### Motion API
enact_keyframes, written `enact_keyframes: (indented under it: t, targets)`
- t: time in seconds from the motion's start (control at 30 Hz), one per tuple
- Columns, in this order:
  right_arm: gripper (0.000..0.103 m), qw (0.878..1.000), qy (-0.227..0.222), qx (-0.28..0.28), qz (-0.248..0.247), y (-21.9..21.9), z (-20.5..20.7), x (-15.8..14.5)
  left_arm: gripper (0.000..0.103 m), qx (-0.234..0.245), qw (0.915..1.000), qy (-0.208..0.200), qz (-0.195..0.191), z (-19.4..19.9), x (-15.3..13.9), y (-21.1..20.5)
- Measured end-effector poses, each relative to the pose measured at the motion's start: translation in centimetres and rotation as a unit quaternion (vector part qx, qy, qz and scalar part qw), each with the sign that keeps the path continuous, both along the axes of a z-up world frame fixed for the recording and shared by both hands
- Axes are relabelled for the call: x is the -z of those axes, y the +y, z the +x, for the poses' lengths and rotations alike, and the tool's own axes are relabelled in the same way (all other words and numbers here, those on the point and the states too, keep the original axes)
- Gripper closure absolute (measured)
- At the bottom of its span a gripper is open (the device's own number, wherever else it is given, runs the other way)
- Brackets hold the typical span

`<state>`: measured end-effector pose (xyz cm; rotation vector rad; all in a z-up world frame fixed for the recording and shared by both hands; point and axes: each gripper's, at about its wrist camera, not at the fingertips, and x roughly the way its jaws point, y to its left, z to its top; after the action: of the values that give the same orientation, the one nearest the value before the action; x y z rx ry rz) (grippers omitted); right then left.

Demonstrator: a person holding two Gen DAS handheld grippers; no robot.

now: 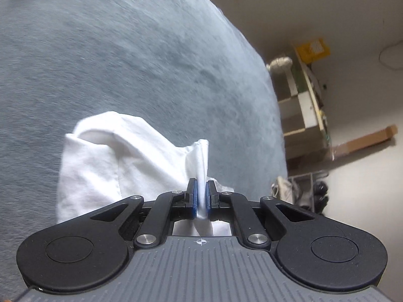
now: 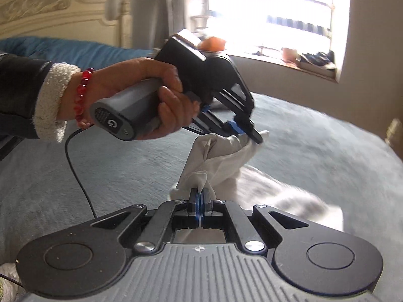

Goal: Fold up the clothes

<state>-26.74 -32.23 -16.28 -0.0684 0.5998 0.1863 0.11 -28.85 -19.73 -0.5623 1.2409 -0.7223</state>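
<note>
We hold the white garment (image 1: 105,166) above the grey bed (image 1: 126,63), left gripper (image 1: 200,196) and right gripper (image 2: 199,201) each pinching an edge; light, limp cloth, best gripped at corners

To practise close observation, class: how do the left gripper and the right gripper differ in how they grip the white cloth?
The left gripper pinches a thick fold of the white cloth, so its blue pads stand slightly apart; the right gripper pinches a thin edge, pads nearly touching. The left gripper sits higher and farther off in the right wrist view; the right one is nearest. Both are shut on the same cloth above the grey blanket.
</note>
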Motion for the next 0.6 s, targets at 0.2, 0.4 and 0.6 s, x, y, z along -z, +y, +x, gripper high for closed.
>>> enact_keyframes:
  t: [0.2, 0.4, 0.6]
  targets:
    - [0.103, 0.993, 0.014, 0.099, 0.067, -5.4, -2.3, 2.0, 0.099, 0.07, 0.9966, -0.023, 0.039, -1.5, 1.2, -7.1]
    - [0.103, 0.983, 0.047, 0.132, 0.119, -8.7, -4.0, 4.1, 0.098, 0.138, 0.9891, -0.024, 0.046, -2.9, 3.7, -10.6]
    - [0.1, 0.95, 0.106, 0.157, 0.25, -12.4, -2.9, 6.8, 0.07, 0.19, 0.9781, -0.082, 0.024, -4.2, 1.3, -6.5]
